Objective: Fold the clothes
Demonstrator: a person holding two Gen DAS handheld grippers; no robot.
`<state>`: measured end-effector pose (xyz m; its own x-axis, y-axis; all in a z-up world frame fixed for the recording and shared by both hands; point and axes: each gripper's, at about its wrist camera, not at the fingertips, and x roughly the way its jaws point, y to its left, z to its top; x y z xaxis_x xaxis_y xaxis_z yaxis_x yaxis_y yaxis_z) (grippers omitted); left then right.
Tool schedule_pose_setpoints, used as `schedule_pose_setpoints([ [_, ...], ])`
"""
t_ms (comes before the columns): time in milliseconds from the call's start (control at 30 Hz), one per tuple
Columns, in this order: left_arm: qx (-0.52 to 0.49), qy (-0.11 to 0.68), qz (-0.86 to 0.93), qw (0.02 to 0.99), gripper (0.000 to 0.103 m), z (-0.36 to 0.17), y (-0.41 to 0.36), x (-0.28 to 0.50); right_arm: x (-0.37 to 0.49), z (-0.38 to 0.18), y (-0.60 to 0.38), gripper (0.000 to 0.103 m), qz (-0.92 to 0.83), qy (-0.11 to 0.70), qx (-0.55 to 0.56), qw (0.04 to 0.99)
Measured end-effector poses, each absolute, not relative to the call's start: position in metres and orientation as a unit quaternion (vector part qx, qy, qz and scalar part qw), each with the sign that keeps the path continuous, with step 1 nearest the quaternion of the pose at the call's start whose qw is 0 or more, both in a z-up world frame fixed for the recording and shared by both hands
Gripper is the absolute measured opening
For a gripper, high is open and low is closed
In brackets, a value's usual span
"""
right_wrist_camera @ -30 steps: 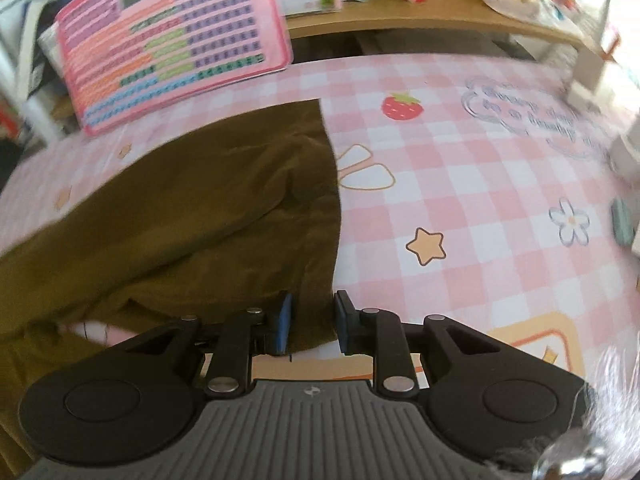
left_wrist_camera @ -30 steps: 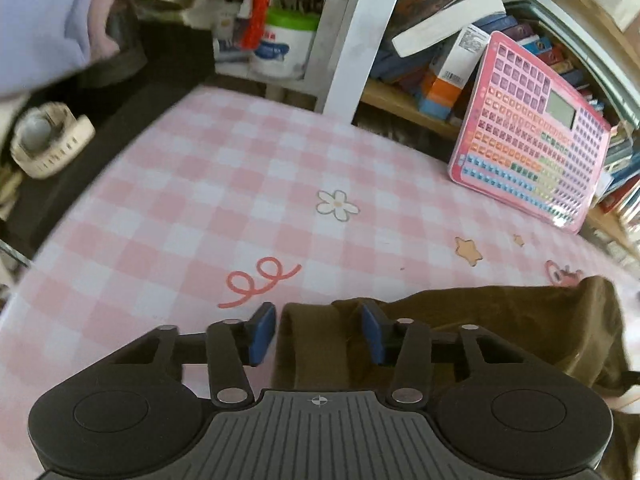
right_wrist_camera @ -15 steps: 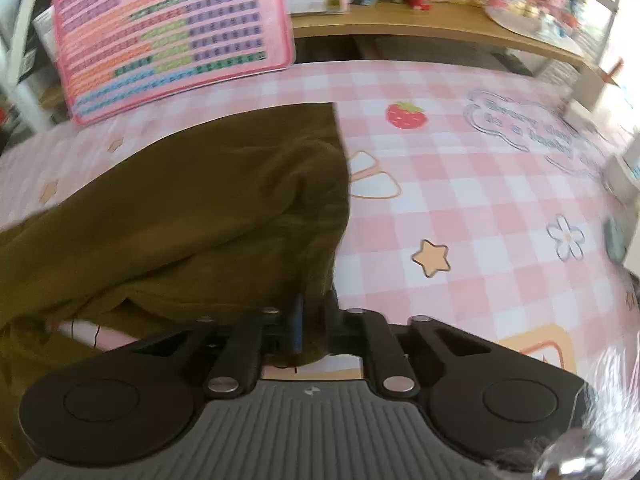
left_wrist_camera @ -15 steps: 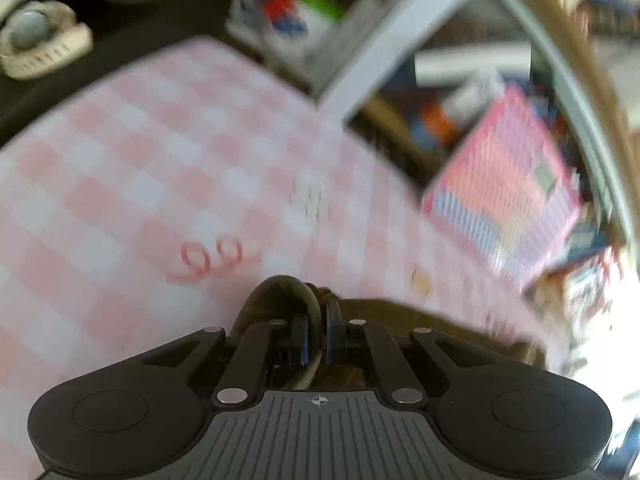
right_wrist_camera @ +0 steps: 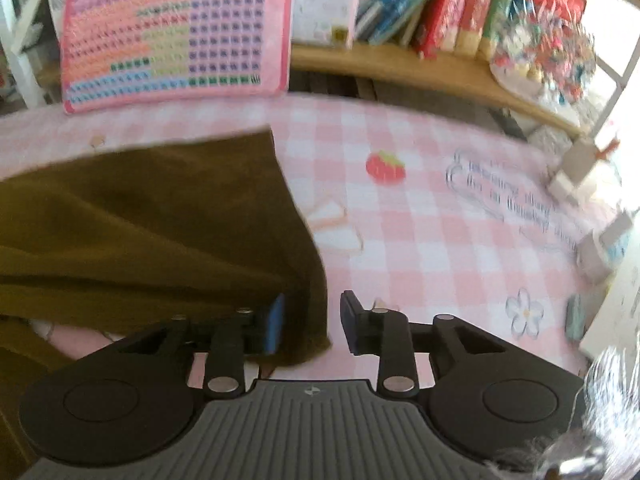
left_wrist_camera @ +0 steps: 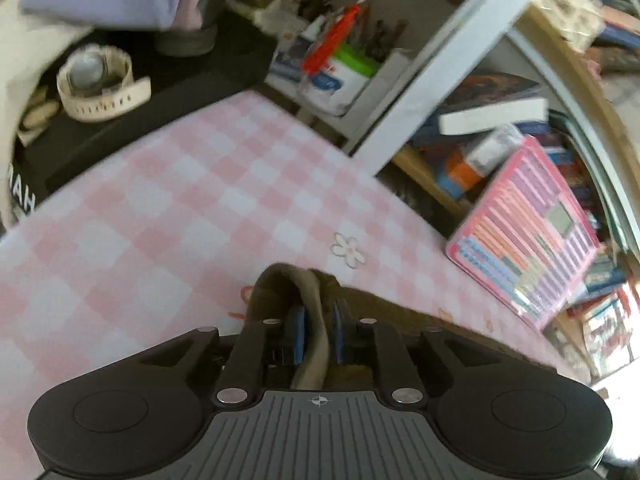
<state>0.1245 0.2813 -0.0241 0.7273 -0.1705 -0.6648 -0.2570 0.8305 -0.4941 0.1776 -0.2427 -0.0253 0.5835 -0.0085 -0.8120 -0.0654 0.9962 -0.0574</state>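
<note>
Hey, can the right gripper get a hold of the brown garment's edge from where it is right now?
Probably yes: the brown garment edge already lies between the right gripper fingers, nothing blocking, though its jaws are opening, not pressing the cloth.

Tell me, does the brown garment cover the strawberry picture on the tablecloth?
No, in the right wrist view the strawberry picture lies bare on the tablecloth, apart from the edge of the brown garment.

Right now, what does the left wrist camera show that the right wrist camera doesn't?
Only the left wrist view shows the cream watch, the white tub of pens and the left gripper, its jaws opening around a fold of brown garment. Only the right wrist view shows the strawberry print, the red books and the right gripper, also opening. Both show the garment, the pink checked tablecloth and the pink keyboard toy.
</note>
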Motion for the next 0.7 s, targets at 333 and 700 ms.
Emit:
schedule_pose_setpoints([
  [333,-0.207,0.402,-0.028,0.891,0.015,-0.008,0.212,0.045,0.277,-0.028,-0.21,0.019,0.063,0.448,-0.034,0.891],
  [700,-0.214,0.456,0.023,0.864,0.017,-0.034,0.204,0.013,0.35,-0.054,-0.196,0.003,-0.011,0.427,-0.111,0.897],
])
